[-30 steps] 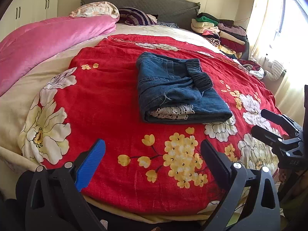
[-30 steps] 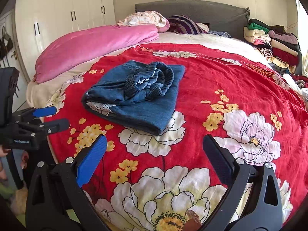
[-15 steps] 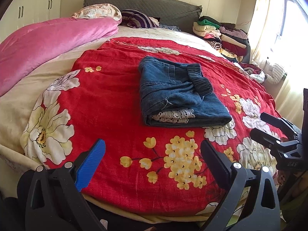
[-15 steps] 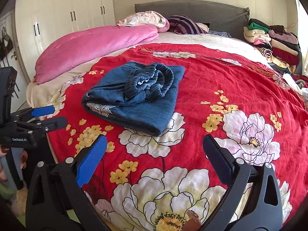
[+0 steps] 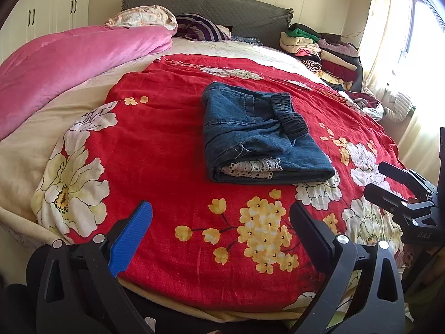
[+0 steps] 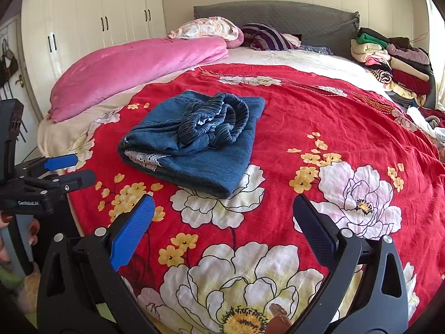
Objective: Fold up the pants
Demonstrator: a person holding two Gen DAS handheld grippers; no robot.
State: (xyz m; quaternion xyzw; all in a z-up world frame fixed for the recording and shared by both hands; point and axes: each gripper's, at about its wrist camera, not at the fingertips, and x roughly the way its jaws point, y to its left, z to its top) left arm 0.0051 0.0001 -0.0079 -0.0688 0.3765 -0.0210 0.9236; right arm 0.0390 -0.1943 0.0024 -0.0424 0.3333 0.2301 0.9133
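Your left gripper [image 5: 219, 222] has tipped its view down a touch over the last second, so the folded denim pants [image 5: 258, 139] now sit lower in the left wrist view, and the headboard [image 5: 222, 8] shows more fully above them. Your right gripper [image 6: 222, 214] has barely shifted; its view matches the earlier one almost exactly.

And both tools are wide apart, nothing between the fingers, hovering over the near edge of the red floral blanket [image 5: 167, 139]. Neither one touches the pants.

Those pants lie folded into a compact bundle in the middle of the blanket, well ahead of both grippers. From the right wrist view you see the pants [image 6: 192, 142] with the gathered elastic waistband bunched on top and a strip of white lace peeking out at the near-left fold.

Off to the left, a pink duvet [image 5: 69, 64] runs along the bed. At the far right corner, a stack of folded clothes [image 5: 319, 47] stands beside the headboard. Your left gripper [image 6: 55, 172] shows at the left edge of the right wrist view, your right gripper [image 5: 400, 186] at the right edge of the left one.
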